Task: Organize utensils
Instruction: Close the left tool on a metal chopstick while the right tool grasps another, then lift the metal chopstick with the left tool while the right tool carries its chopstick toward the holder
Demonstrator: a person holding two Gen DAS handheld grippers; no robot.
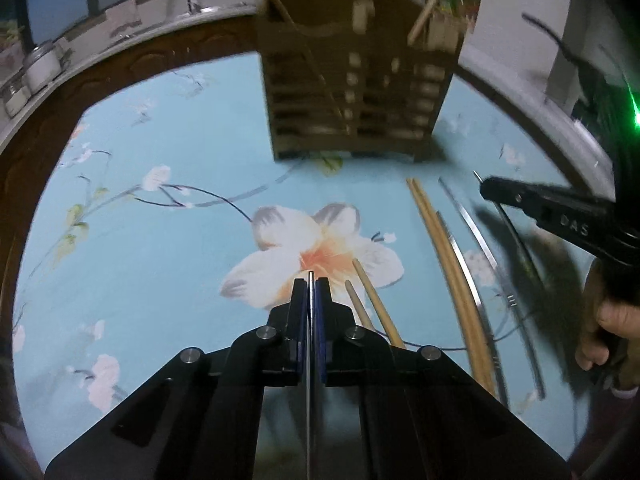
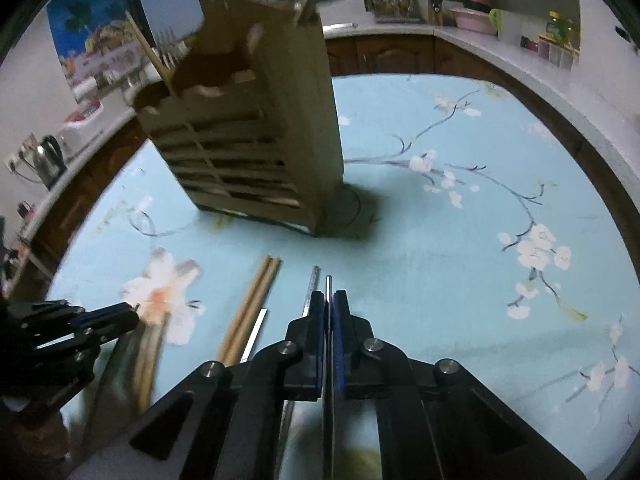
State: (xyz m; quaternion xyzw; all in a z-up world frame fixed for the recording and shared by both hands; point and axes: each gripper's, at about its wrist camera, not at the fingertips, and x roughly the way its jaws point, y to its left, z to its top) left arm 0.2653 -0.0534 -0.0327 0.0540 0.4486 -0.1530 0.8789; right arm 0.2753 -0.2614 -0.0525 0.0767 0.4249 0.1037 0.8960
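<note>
The left claw (image 1: 311, 286) is closed on a thin metal chopstick (image 1: 310, 360), which runs back between the blue pads (image 1: 319, 320) and pokes just past the tips. The right claw (image 2: 328, 300) is likewise clamped on a metal chopstick (image 2: 328, 284), its end showing just ahead of the pads; from the left wrist view the right claw (image 1: 486, 188) sits at the far right with a thin tip sticking out of it, a hand (image 1: 612, 332) gripping its handle.

A brown slatted holder (image 1: 352, 96) stands upright on the counter (image 1: 160, 260) (blue cloth with white blossoms) ahead of both claws. A few sticks (image 1: 280, 0) already lean out of its top.

More utensils lie flat on the cloth between the claws and near the holder: a pair of wooden chopsticks (image 1: 444, 256) side by side, two shorter wooden ones (image 1: 376, 304) just right of the left claw, and metal ones (image 1: 468, 224) beside the long pair. In the right wrist view, a second metal stick (image 2: 314, 284) lies just left of the held one.
</note>
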